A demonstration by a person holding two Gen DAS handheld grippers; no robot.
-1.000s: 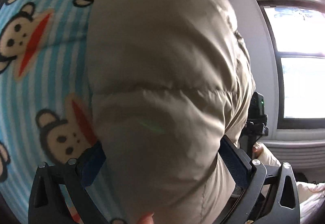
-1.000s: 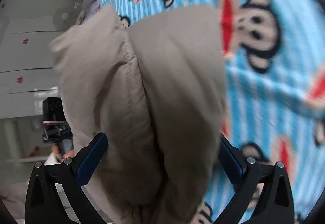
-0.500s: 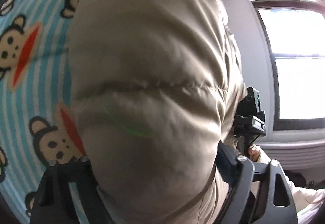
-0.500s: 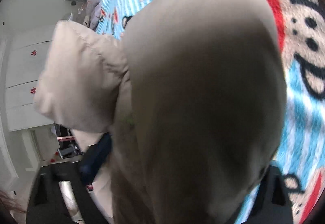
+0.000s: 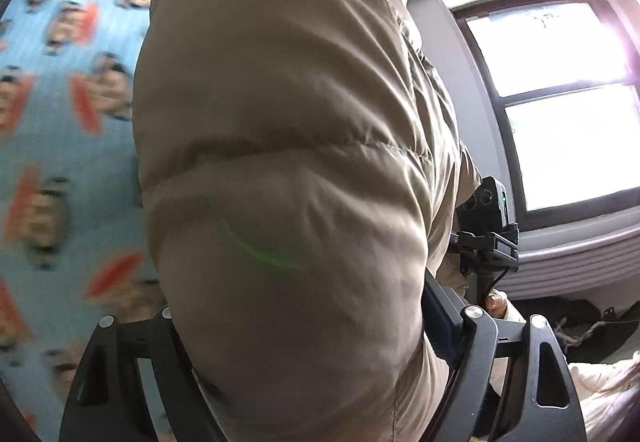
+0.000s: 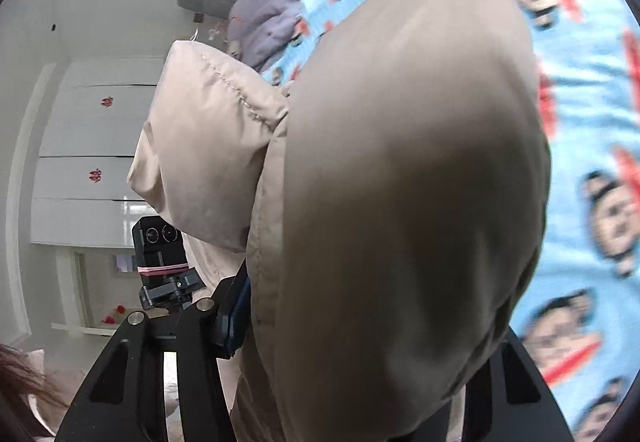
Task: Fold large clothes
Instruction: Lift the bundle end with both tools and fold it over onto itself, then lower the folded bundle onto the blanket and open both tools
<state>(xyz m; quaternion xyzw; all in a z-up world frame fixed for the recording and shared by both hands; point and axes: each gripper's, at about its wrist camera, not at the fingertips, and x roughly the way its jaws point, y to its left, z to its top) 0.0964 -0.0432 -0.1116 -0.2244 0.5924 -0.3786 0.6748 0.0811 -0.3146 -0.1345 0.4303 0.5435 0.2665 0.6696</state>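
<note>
a beige puffer jacket [image 5: 280, 169] is clamped by the left tool [image 5: 304, 326], and the right tool [image 6: 360, 306], whose jaws have just been closing, is gripped on another padded fold of it [image 6: 400, 181]. the jacket is held up above a blue striped bedsheet [image 6: 592, 113] printed with monkey faces. no brand, label or legible writing is seen.

The right gripper [image 6: 352, 326], jaws just closing, clamps a beige puffer jacket [image 6: 400, 181] above the monkey-print blanket [image 6: 592, 113]
</note>
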